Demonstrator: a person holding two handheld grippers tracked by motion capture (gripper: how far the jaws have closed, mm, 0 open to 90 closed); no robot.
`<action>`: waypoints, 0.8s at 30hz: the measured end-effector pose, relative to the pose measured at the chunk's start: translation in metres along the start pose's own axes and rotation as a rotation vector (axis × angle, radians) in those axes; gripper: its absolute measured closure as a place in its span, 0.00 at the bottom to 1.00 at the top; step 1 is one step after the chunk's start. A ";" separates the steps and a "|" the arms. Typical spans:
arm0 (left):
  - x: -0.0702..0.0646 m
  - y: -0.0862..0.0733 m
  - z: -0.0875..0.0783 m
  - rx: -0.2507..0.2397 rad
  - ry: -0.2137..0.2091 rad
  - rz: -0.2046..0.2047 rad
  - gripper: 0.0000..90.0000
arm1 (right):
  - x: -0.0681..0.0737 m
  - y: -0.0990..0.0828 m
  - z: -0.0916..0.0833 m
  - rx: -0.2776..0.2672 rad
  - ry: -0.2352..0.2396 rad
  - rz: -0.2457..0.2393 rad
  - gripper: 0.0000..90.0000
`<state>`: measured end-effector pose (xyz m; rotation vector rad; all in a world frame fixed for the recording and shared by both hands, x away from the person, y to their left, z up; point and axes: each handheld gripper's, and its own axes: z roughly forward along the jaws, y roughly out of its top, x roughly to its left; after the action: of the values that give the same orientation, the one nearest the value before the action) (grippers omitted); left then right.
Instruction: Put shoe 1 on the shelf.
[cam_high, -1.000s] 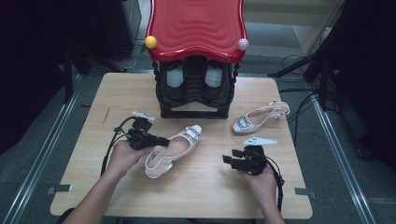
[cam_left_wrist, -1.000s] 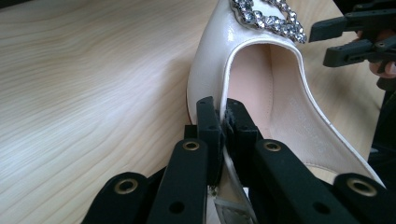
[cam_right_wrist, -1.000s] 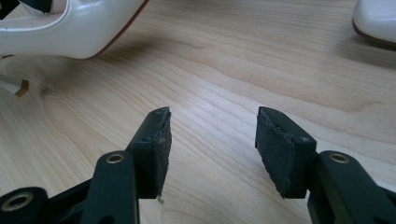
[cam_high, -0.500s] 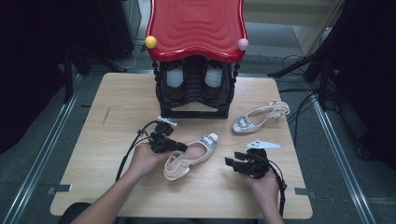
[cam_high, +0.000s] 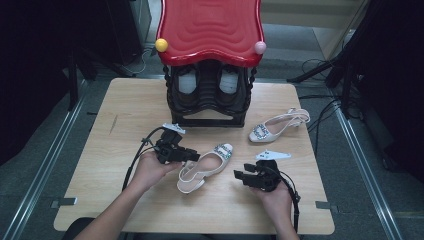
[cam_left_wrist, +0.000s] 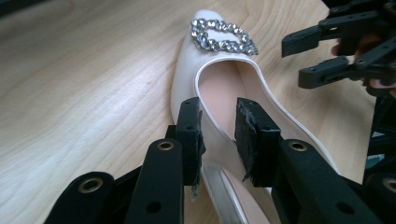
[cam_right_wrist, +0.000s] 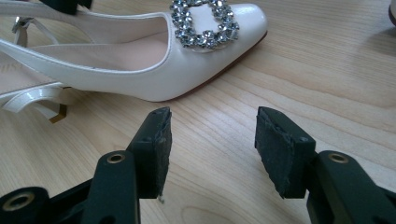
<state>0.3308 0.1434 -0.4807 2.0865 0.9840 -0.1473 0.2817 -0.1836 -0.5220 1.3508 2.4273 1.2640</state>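
Note:
A white slingback shoe with a rhinestone buckle (cam_high: 206, 167) (cam_left_wrist: 219, 79) (cam_right_wrist: 140, 60) lies on the table (cam_high: 125, 115) between my hands. My left gripper (cam_high: 193, 156) (cam_left_wrist: 217, 126) straddles the shoe's side wall near the heel. Its jaws have just been opening, and the inner pad (cam_left_wrist: 247, 130) stands off the wall. My right gripper (cam_high: 240, 176) (cam_right_wrist: 210, 135) is open just right of the shoe's toe, low over bare wood, and its jaws also appear in the left gripper view (cam_left_wrist: 327, 51). A matching second shoe (cam_high: 275, 127) lies at the right, farther back.
A black shoe rack (cam_high: 207, 102) with a red wavy top (cam_high: 210, 30) stands at the back middle of the table, holding a pair of dark shoes. Cables trail from both grippers. Dark equipment and stands surround the table.
My left hand carried the white shoe to the right, toward the right gripper, then loosened its jaws on the side wall. The right hand stayed put.

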 end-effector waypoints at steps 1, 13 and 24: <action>0.001 -0.001 -0.005 -0.009 -0.002 -0.003 0.80 | 0.001 0.000 0.000 0.003 -0.001 -0.002 0.54; 0.021 -0.035 -0.028 -0.001 0.049 -0.042 0.98 | 0.016 0.008 0.013 0.020 0.099 -0.009 0.87; 0.015 -0.047 -0.011 0.042 0.027 -0.041 0.97 | 0.032 0.016 0.033 0.063 0.129 -0.065 1.00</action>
<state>0.3067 0.1774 -0.5091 2.1122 1.0486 -0.1619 0.2872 -0.1355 -0.5226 1.2304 2.5950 1.3079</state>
